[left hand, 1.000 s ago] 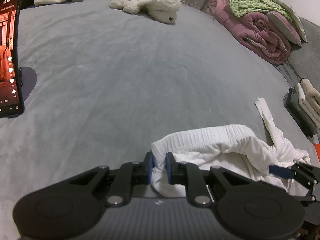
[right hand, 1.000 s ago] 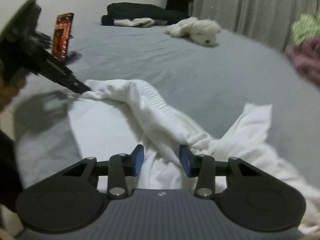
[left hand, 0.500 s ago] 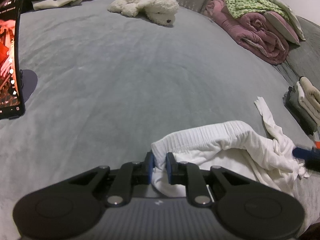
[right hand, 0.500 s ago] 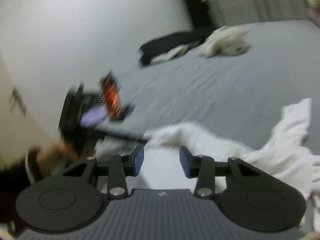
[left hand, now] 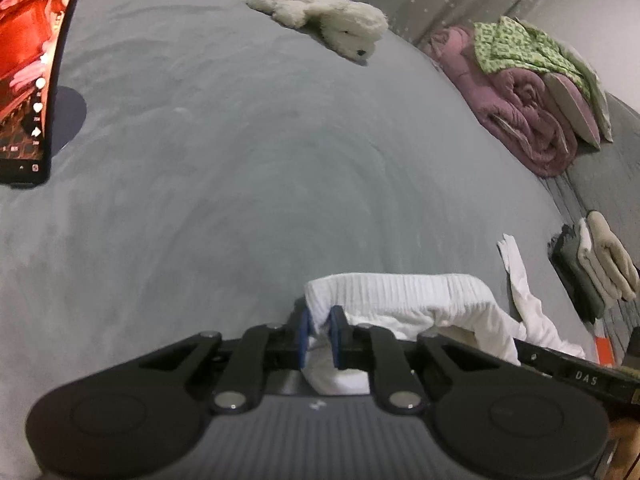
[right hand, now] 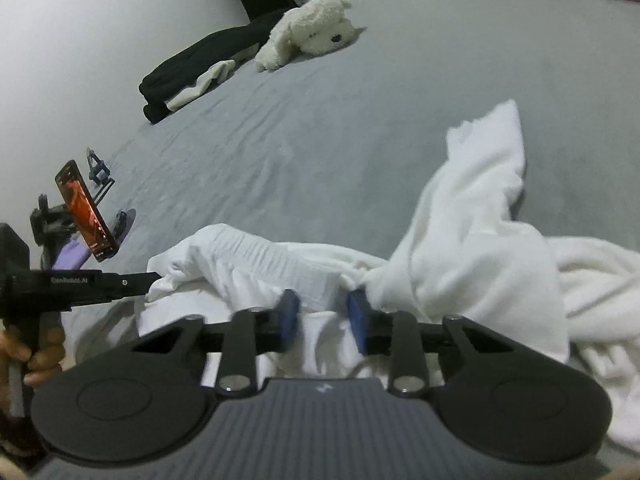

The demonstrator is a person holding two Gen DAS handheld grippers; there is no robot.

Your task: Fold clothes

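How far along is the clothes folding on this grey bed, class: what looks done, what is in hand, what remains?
Done: a small stack of folded beige and grey clothes lies at the bed's edge. In hand: the left hand-held gripper pinches the ribbed waistband of the crumpled white cotton garment; the right hand-held gripper is closing around the same waistband. Left: no fold shows in it yet; the black clothing lies loose.

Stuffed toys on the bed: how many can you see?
1. The white stuffed toy lies at the far side of the grey bed, beside the dark clothes. Others may be hidden outside the views.
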